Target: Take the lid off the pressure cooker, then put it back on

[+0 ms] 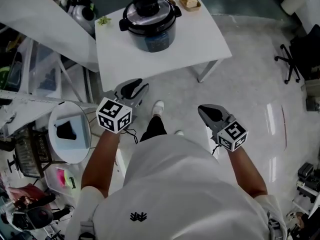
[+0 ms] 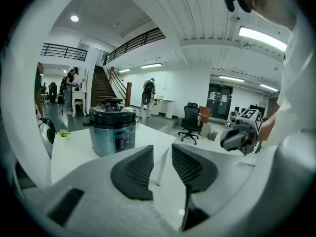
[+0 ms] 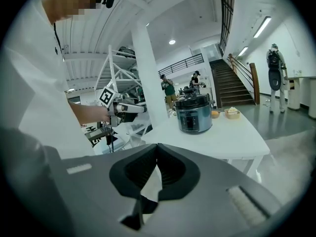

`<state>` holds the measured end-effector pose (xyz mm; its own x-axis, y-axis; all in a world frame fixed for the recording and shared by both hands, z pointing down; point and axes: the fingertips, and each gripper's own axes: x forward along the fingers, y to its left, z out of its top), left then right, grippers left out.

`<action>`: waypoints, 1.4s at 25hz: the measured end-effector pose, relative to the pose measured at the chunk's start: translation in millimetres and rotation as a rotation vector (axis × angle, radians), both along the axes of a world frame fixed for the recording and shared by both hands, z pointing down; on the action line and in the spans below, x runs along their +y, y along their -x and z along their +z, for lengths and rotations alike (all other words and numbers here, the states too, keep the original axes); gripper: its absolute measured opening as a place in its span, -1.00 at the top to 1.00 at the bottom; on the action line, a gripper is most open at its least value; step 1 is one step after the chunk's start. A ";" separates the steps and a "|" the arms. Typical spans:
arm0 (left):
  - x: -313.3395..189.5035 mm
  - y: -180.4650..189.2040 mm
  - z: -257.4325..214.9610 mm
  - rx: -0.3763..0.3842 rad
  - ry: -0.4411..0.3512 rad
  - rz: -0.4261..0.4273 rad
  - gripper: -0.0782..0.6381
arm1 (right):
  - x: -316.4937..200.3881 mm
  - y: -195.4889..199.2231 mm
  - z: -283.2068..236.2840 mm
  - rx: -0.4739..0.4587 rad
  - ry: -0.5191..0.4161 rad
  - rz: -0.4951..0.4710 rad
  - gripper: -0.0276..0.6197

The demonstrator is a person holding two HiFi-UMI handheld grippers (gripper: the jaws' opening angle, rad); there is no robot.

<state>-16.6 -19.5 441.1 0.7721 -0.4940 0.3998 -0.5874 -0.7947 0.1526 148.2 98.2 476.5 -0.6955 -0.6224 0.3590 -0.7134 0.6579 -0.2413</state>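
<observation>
Nothing is done yet: the lid (image 1: 148,6) sits on the pressure cooker (image 1: 152,34) at the far side of the white worktop (image 1: 200,39). The left tongs (image 1: 134,89), slightly parted and empty, and the right tongs (image 1: 209,113), closed on nothing, hover on the near side, well apart from it.

Head view looks steeply down; both gripper views face the pressure cooker (image 1: 150,23)

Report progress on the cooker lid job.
Nothing looks done: the lid sits on the pressure cooker. In hand: nothing; left tool open, right tool shut, both empty, short of the table. Left: lifting the lid off, then replacing it.
</observation>
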 end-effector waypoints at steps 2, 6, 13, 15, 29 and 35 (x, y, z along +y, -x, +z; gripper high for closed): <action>26.5 -9.8 1.9 0.006 0.013 0.012 0.50 | 8.3 1.0 -0.9 -0.006 -0.001 -0.019 0.88; 68.6 -23.6 5.4 0.012 0.040 0.036 0.63 | 22.8 4.2 -3.5 -0.019 -0.006 -0.049 0.88; 119.5 -37.4 8.0 0.032 0.081 0.093 0.76 | 38.5 12.2 -11.2 -0.030 -0.024 -0.072 0.88; 132.0 -42.1 10.0 0.036 0.096 0.121 0.76 | 40.4 12.4 -14.7 -0.032 -0.031 -0.071 0.88; 164.5 -56.1 20.7 0.021 0.120 0.166 0.76 | 52.3 22.2 -23.5 -0.032 -0.044 -0.087 0.88; 166.7 -60.3 22.7 0.021 0.128 0.179 0.76 | 52.7 21.6 -23.8 -0.027 -0.052 -0.088 0.88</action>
